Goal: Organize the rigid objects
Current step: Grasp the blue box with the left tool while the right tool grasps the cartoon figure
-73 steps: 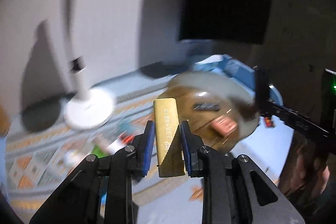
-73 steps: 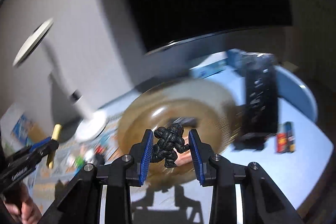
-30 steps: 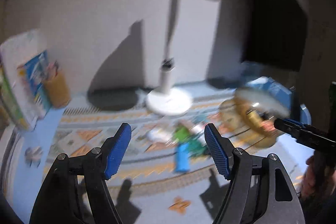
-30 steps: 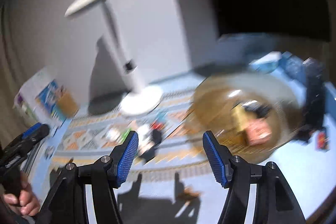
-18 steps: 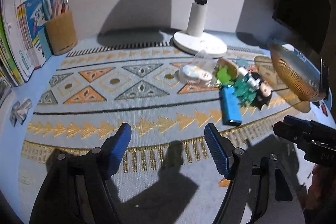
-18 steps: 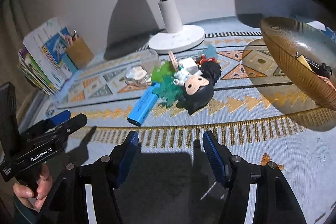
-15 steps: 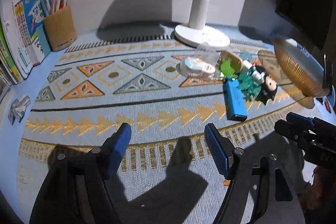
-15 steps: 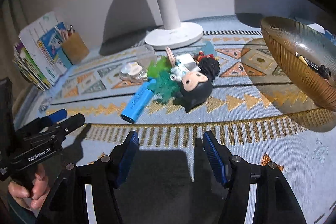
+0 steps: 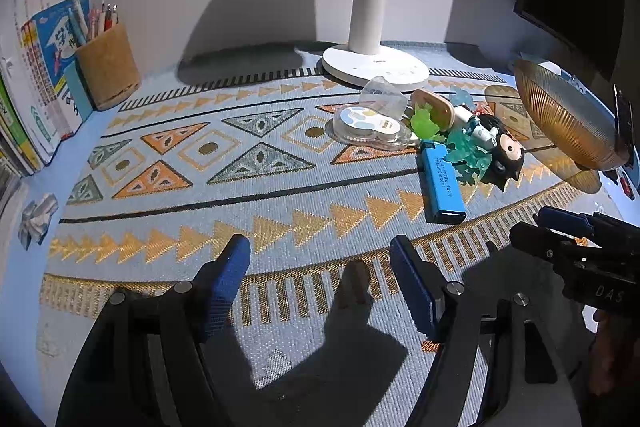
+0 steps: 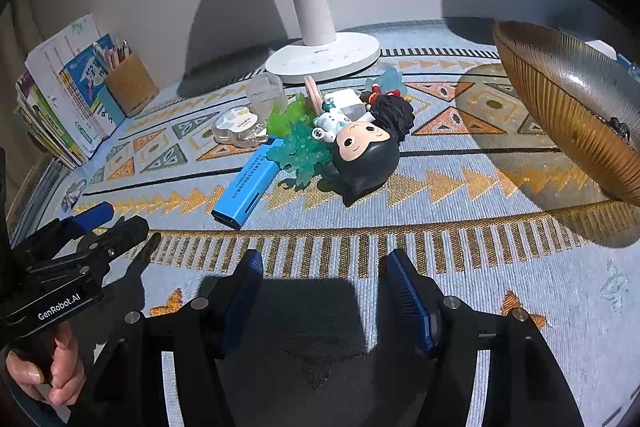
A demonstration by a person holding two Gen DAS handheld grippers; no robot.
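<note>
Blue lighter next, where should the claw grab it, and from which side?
Take the blue lighter across its narrow width at the near, free end, coming from above on the right claw's side. It lies flat and long; its far end touches the green crystal toy.

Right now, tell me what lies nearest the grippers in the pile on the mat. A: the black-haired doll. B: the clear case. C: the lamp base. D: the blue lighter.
D: the blue lighter reaches furthest out of the pile toward both open grippers, its end by the gold stripes, while the doll, the clear case and the lamp base lie behind it.
</note>
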